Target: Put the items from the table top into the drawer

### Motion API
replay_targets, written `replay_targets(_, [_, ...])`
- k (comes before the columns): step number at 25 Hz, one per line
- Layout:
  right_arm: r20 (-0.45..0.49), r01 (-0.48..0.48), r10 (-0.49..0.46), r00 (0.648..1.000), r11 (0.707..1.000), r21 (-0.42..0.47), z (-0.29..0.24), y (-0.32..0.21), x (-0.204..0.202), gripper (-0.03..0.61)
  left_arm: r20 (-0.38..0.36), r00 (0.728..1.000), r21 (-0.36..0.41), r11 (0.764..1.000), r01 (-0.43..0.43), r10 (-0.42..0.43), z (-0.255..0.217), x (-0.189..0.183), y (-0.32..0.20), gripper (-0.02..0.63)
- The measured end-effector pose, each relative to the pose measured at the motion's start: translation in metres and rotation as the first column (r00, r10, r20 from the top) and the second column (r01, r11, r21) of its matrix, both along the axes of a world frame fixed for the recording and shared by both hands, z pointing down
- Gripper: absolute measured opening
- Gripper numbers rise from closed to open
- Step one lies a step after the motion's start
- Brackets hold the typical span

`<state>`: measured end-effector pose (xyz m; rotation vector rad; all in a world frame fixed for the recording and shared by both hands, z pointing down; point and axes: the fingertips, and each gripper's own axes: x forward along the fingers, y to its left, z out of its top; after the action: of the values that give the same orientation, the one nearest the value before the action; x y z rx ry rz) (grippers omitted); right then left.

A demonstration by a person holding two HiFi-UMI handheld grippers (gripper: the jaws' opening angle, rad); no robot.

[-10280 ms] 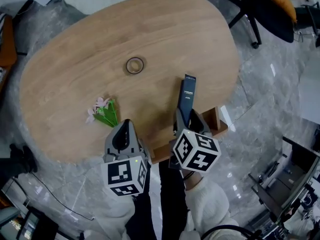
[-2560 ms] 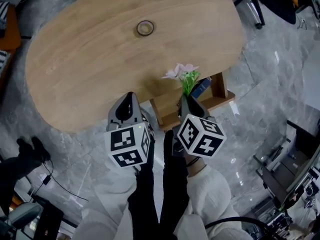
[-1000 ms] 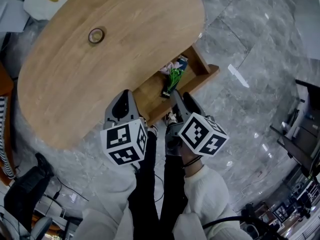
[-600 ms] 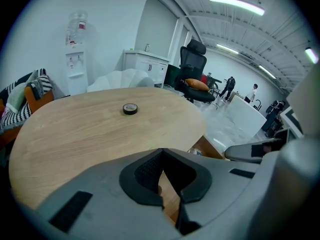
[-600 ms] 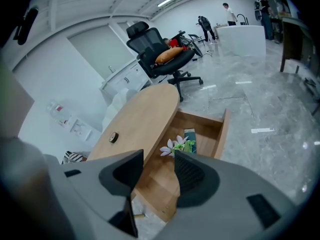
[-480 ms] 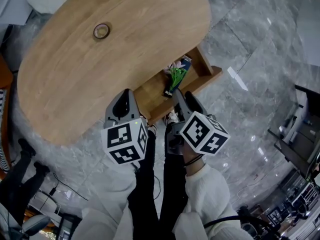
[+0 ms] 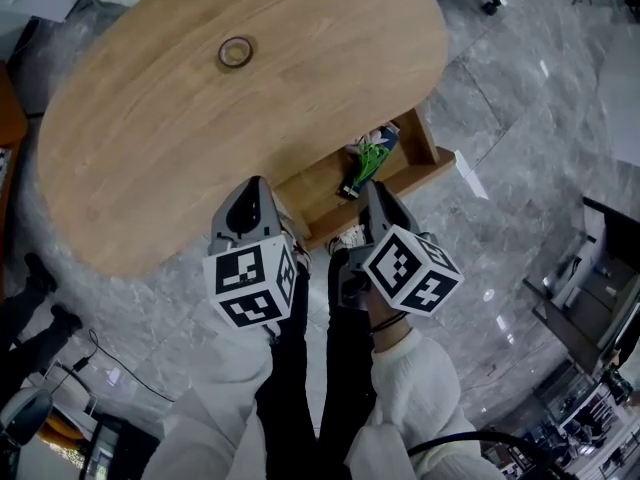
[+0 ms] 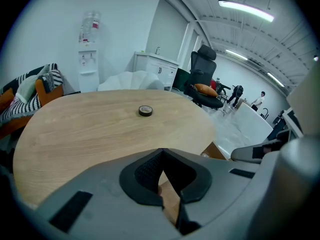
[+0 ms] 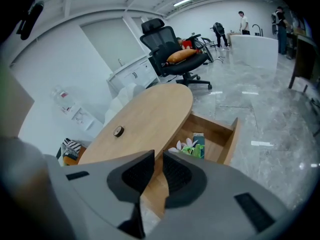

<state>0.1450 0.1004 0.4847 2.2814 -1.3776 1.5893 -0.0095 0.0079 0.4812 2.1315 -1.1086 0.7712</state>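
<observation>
A small tape roll (image 7: 237,52) lies on the oval wooden table (image 7: 150,148), far from both grippers; it also shows as the tape roll (image 8: 145,111) and the tape roll (image 9: 118,131). The drawer (image 7: 424,150) stands pulled out under the table's right side. In it lie the pink flower sprig (image 7: 371,154) and the dark box (image 7: 351,186), also seen as the flowers (image 9: 185,147) and the box (image 9: 199,139). My right gripper (image 7: 372,190) hovers at the drawer's near end; the right gripper (image 9: 159,155) is closing with nothing between its jaws. My left gripper (image 7: 250,184) is shut and empty at the table's near edge.
Grey marble floor surrounds the table. An office chair (image 9: 175,54) stands beyond the far end. A water dispenser (image 8: 88,54) and white cabinets (image 8: 155,69) line the back wall. People (image 9: 243,21) stand far off. My legs are below the grippers.
The box and then the flowers went from my right gripper into the drawer. Since a second ago they lie still there, and the head view has shifted slightly.
</observation>
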Motion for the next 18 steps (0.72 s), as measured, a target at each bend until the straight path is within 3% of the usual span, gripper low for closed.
replay_targets(7, [-0.012, 0.119, -0.119, 0.993, 0.992, -0.04, 0.012, -0.023, -0.041, 0.071, 0.007, 0.992, -0.016, 0.992, 0.125, -0.125, 0.013, -0.053, -0.013, -0.006])
replay_targets(18, [0.002, 0.35, -0.35, 0.937, 0.935, -0.054, 0.013, -0.067, -0.104, 0.061, 0.004, 0.948, -0.036, 0.947, 0.319, -0.319, 0.018, -0.121, -0.021, -0.006])
